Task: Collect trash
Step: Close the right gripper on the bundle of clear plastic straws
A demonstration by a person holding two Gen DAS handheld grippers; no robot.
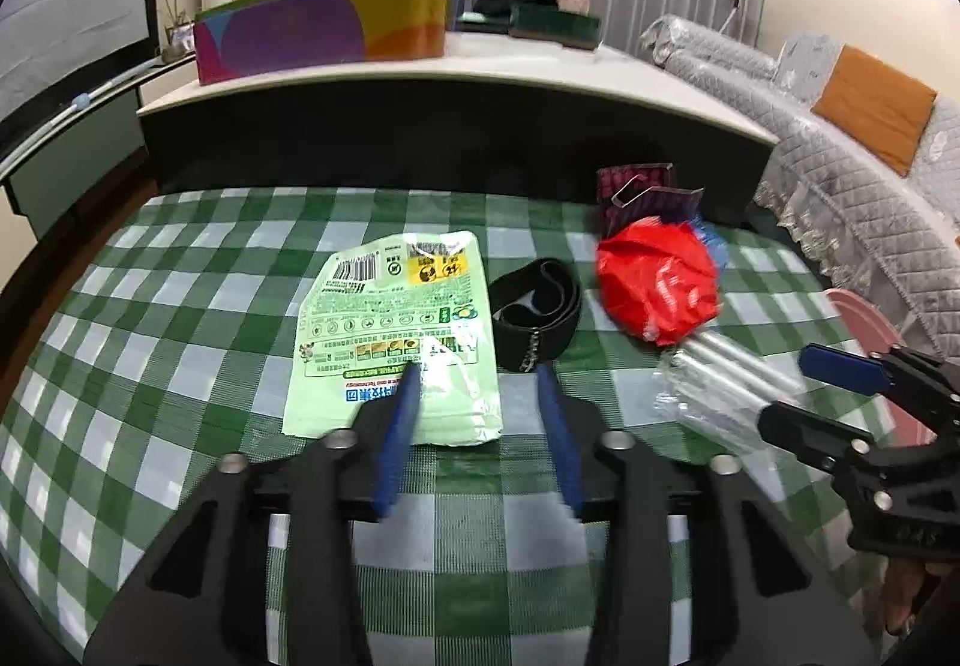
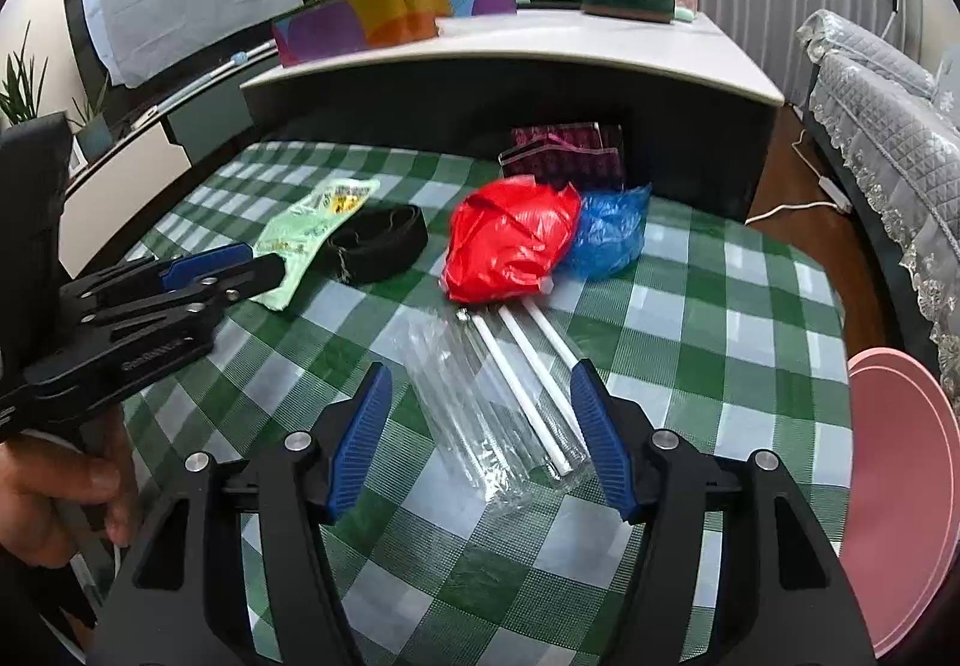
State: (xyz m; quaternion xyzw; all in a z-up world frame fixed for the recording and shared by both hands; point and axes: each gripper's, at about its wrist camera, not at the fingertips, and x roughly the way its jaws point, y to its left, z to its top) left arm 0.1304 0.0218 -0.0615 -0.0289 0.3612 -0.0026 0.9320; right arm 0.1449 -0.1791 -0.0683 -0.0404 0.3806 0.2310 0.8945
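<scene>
On the green checked cloth [image 1: 180, 306] lie a pale green wrapper [image 1: 396, 336], a black band [image 1: 534, 306], a crumpled red bag [image 2: 510, 246], a blue bag [image 2: 609, 231] and a clear packet of white straws [image 2: 492, 414]. My left gripper [image 1: 478, 369] is open low over the wrapper's near right corner, with one finger above the wrapper and the other beside the band. The open right gripper [image 2: 481, 369] straddles the straw packet, and its pads stand clear of the packet. Each gripper shows in the other's view: the right gripper [image 1: 786, 390] and the left gripper [image 2: 264, 258].
A dark patterned packet [image 2: 564, 156] leans at the cloth's far edge. Behind it is a white-topped table [image 1: 480, 72] with a colourful box [image 1: 324, 30]. A pink round container [image 2: 900, 486] sits off the right edge, beside a covered sofa [image 1: 840, 126]. A hand [image 2: 54, 492] holds the left gripper.
</scene>
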